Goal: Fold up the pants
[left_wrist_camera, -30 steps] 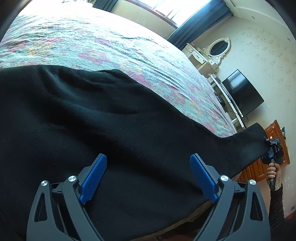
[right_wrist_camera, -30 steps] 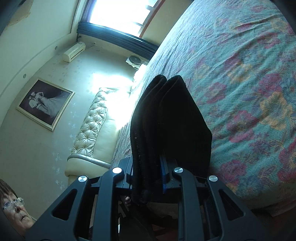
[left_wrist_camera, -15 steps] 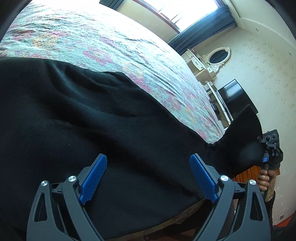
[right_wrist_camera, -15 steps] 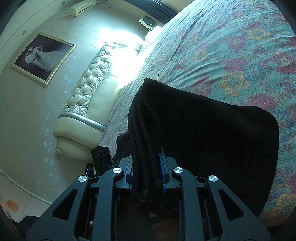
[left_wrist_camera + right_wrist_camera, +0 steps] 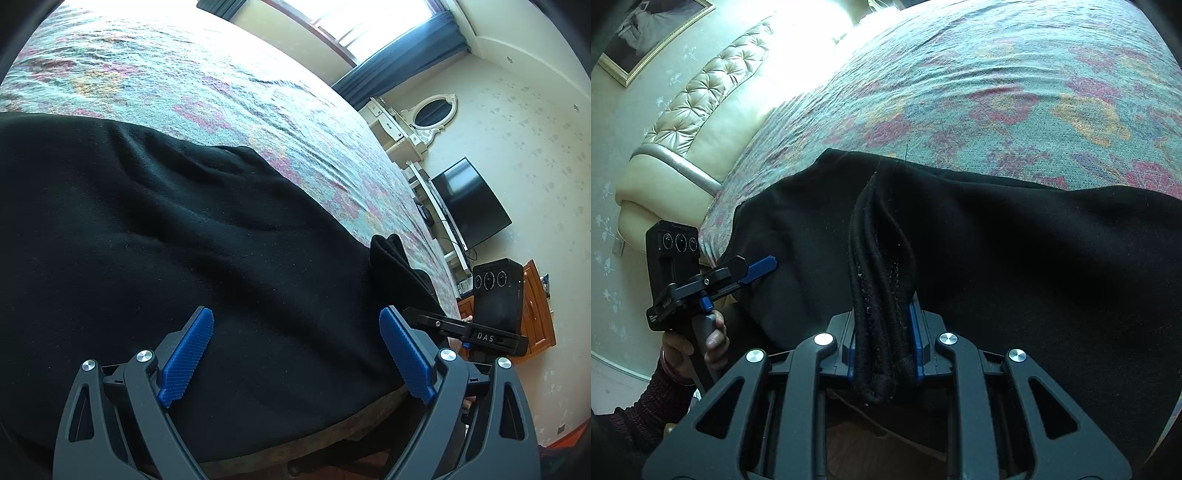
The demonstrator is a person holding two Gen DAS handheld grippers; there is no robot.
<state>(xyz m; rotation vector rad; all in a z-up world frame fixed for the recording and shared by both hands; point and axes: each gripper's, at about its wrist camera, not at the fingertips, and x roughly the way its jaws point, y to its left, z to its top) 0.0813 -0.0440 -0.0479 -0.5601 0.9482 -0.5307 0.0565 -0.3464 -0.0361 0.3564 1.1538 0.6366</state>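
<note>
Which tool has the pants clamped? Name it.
The right tool: its blue pads are shut on a bunched edge of the black pants. The left tool hangs open above them.

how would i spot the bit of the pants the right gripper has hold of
Start at the floral bedspread, then the black pants spread over its near edge. The held part is the bunched hem, a thick ridge of stacked layers standing up between the right gripper fingers, while the cloth around it lies flat.

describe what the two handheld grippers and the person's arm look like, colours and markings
Both the left gripper and the right gripper have dark grey triangular cut-out frames, silver bolts and fingers with ribbed blue pads. The right gripper's body reads "DAS". The left hand shows a dark knitted sleeve and a bangle.
</note>
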